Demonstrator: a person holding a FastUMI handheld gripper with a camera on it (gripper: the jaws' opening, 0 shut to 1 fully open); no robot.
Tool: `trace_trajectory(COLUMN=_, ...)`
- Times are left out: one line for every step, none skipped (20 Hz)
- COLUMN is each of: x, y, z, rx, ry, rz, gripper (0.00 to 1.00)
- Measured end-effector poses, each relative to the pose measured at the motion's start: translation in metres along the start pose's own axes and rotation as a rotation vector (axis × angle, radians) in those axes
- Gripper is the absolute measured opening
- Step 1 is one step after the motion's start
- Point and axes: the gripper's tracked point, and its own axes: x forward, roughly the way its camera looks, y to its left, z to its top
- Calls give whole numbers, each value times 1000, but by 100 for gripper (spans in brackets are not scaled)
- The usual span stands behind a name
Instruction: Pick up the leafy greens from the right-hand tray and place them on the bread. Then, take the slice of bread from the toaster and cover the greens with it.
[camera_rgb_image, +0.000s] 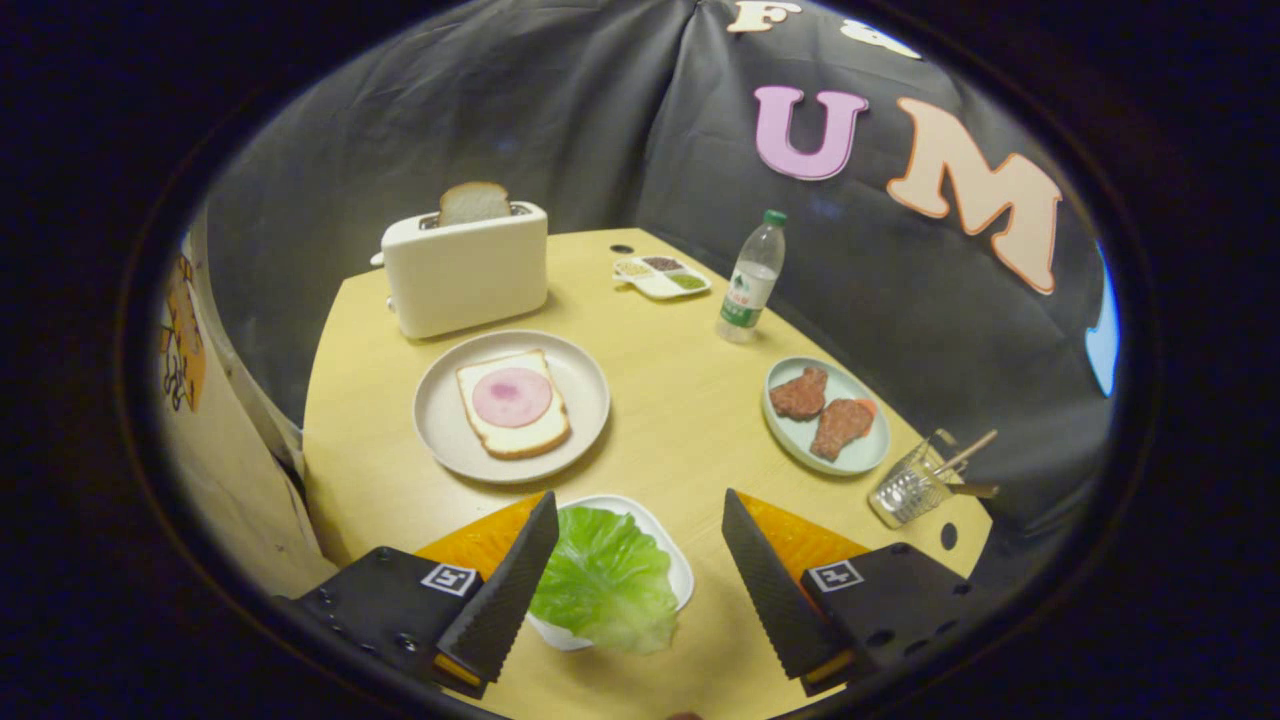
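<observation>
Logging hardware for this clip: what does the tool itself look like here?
The tool has two tapered, wedge-shaped fingers with ridged inner faces. Each sits on a dark block body with screw holes and a small square black-and-white marker. Orange parts show behind the fingers.

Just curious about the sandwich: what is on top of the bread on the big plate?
A round pink slice of ham lies on the bread; the crumb under it is hidden. No greens yet: the lettuce sits in its tray, between the open gripper fingers.
</observation>
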Motion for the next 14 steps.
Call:
trace_trajectory(x=4, y=3, z=-9, rx=-7, ry=22, rz=14, gripper=100)
trace_trajectory(x=7, y=6, z=-17, rx=-6, ry=41, rz=24, gripper=100)
trace_trajectory(x=10, y=7, z=-25, rx=-1, ry=56, rz=32, gripper=100)
trace_trajectory(x=14, y=9, z=-31, rx=8, ry=67, rz=41, gripper=100)
trace_trajectory(x=20, y=12, z=-38, rx=18, ry=78, rz=48, gripper=100)
trace_trajectory(x=25, y=13, z=-45, rx=28, ry=91, rz=53, gripper=100)
trace_trajectory(x=29, y=13, z=-52, rx=34, ry=104, rz=53, gripper=100)
trace_trajectory(x=32, y=14, z=-58, rx=38, ry=114, rz=55, gripper=100)
trace_trajectory(x=34, y=16, z=-63, rx=46, ry=124, rz=61, gripper=100)
trace_trajectory(x=36, y=18, z=-67, rx=53, ry=132, rz=70, gripper=100)
trace_trajectory(x=38, y=18, z=-72, rx=57, ry=139, rz=71, gripper=100)
trace_trajectory(x=39, y=18, z=-76, rx=62, ry=144, rz=72, gripper=100)
trace_trajectory(x=41, y=18, z=-79, rx=68, ry=149, rz=73, gripper=100)
trace_trajectory(x=42, y=18, z=-81, rx=74, ry=150, rz=71, gripper=100)
